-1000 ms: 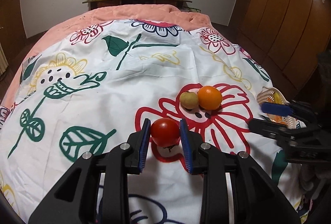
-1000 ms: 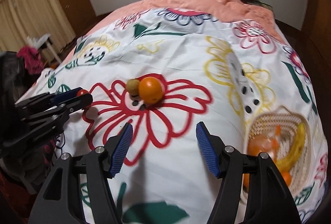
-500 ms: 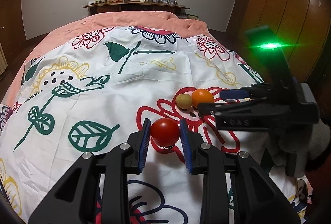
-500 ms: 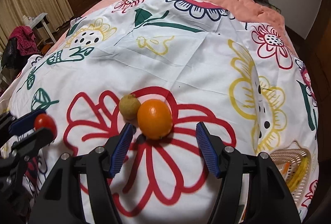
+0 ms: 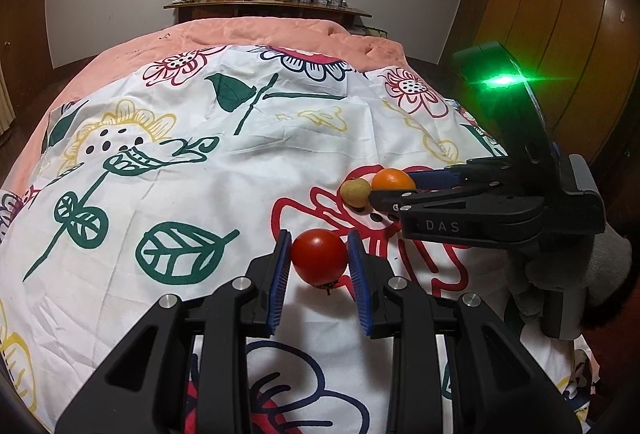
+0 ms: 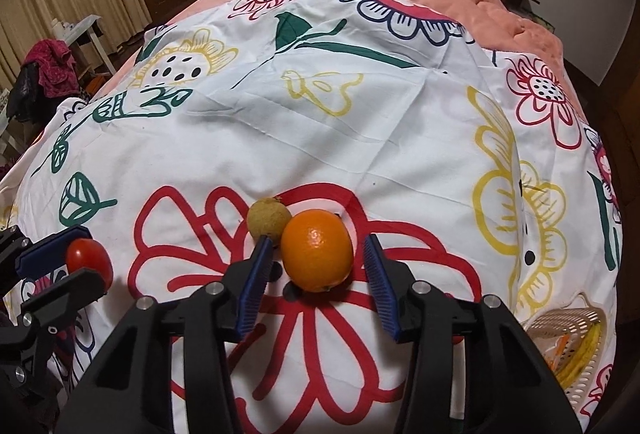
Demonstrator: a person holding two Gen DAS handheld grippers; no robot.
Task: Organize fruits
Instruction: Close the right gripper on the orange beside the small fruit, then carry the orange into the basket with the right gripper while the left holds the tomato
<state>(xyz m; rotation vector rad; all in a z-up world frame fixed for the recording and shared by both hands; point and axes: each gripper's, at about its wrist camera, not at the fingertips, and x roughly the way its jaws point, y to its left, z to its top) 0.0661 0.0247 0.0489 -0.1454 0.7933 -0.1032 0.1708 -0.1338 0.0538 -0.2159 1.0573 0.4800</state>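
On the flowered bed sheet [image 6: 280, 137], left tongs [image 5: 319, 262] are pinching the tomato [image 5: 319, 256]; right tongs [image 6: 316, 266] are closing around the orange [image 6: 317, 250], pads not yet touching. Beside it is lying a small brownish fruit [image 6: 267, 218]

Between the blue-padded black jaws of the left gripper [image 5: 319, 266] sits a glossy red tomato [image 5: 319, 256]. Between the right gripper's [image 6: 316, 276] blue pads is a bright orange [image 6: 317, 250], a dull yellow-brown fruit [image 6: 269, 219] beyond its left pad. Beneath lies a white sheet [image 6: 360, 137] with red, yellow and green flower outlines.
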